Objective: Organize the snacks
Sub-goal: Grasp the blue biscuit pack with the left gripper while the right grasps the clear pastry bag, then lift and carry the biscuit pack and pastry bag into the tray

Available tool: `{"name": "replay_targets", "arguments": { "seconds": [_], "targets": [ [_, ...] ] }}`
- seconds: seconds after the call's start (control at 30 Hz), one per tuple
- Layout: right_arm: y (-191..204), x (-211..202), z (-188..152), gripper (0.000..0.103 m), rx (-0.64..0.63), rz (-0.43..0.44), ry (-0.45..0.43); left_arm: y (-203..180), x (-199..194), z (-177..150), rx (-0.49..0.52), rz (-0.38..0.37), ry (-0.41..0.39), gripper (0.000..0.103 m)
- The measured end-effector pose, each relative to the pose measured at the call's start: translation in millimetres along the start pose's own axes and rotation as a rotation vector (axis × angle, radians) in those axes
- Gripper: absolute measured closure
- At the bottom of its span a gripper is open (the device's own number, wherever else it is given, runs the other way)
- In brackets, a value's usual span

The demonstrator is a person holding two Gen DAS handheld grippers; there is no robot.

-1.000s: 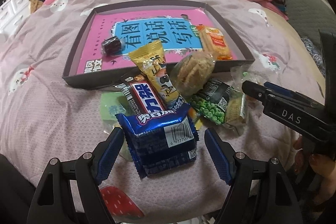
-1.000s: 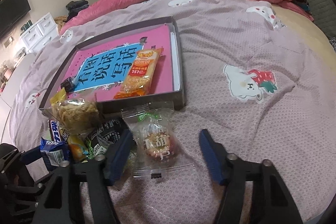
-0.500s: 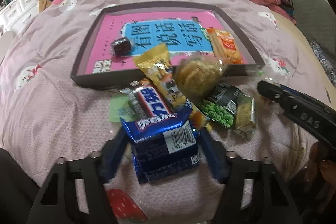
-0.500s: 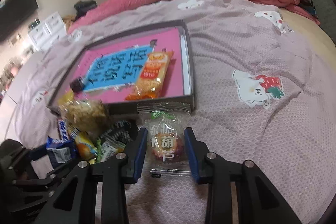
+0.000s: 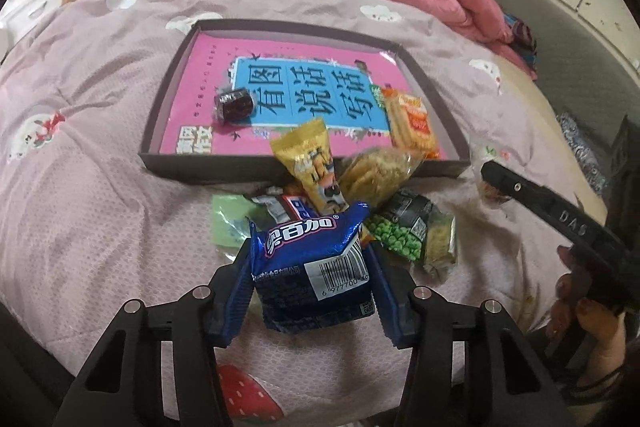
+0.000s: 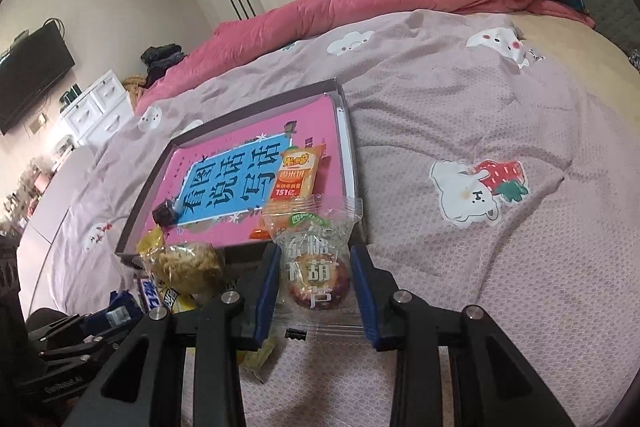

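Bed (image 6: 500, 115): mauve quilt with bear and cloud prints, pink duvet bunched at the far end; everything sits on it.
Tray (image 5: 160, 131): shallow dark box with a pink and blue book as its floor, just beyond the snack heap.
Done: two snacks lie in the tray, an orange cracker pack (image 5: 410, 125) at its right side and a small dark candy (image 5: 234, 105) left of centre.
Left to do: by my count most of the job; the heap (image 5: 360, 195) against the tray's near wall holds a gold packet, a clear bag of crisps, a green pea pack, a chocolate bar and a pale green sachet.
Left claw (image 5: 310, 279): closed on the blue biscuit pack (image 5: 312, 267), pads pressing both sides, pack at the near edge of the heap; likely bound for the tray.
Right claw (image 6: 314, 283): clamped on the clear hawthorn snack bag (image 6: 316, 267), just in front of the tray's near right corner.
Only in left view: the pea pack, the sachet, the biscuit grip close up, and the right claw's body with the person's hand (image 5: 580, 303) at the right edge.
Only in right view: the hawthorn grip, a wall television, wardrobes and a white drawer unit to the left.
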State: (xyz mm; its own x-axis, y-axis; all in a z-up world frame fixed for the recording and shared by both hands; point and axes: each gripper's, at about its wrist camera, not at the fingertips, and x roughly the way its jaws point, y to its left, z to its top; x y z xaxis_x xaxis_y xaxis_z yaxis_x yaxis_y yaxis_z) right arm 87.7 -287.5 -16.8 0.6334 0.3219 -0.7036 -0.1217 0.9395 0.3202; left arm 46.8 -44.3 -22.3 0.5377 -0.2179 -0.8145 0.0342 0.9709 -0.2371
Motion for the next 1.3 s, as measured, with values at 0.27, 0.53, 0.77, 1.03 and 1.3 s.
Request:
{"name": "replay_targets", "arguments": {
  "seconds": [0.27,0.53,0.77,1.03,1.3],
  "targets": [
    [4.7,-6.7,3.5,0.067,-0.002,0.015,-0.045,6.5,-19.2,12.4,-0.003,0.009,-0.073,0.048],
    [13.2,-7.1,7.7,0.067,-0.017,0.017,-0.062,23.7,-28.6,24.9,-0.034,0.027,-0.114,0.048],
    [17.4,-5.3,9.7,0.067,-0.025,0.021,-0.066,46.1,-33.1,37.4,-0.073,0.058,-0.15,0.048],
    [19.7,-6.0,14.7,0.067,-0.022,0.024,-0.09,68.1,-33.4,52.6,-0.103,0.087,-0.185,0.048],
    [21.5,-1.1,22.6,0.067,-0.019,0.022,-0.105,77.1,-24.1,65.3,-0.104,0.097,-0.204,0.048]
  ]
}}
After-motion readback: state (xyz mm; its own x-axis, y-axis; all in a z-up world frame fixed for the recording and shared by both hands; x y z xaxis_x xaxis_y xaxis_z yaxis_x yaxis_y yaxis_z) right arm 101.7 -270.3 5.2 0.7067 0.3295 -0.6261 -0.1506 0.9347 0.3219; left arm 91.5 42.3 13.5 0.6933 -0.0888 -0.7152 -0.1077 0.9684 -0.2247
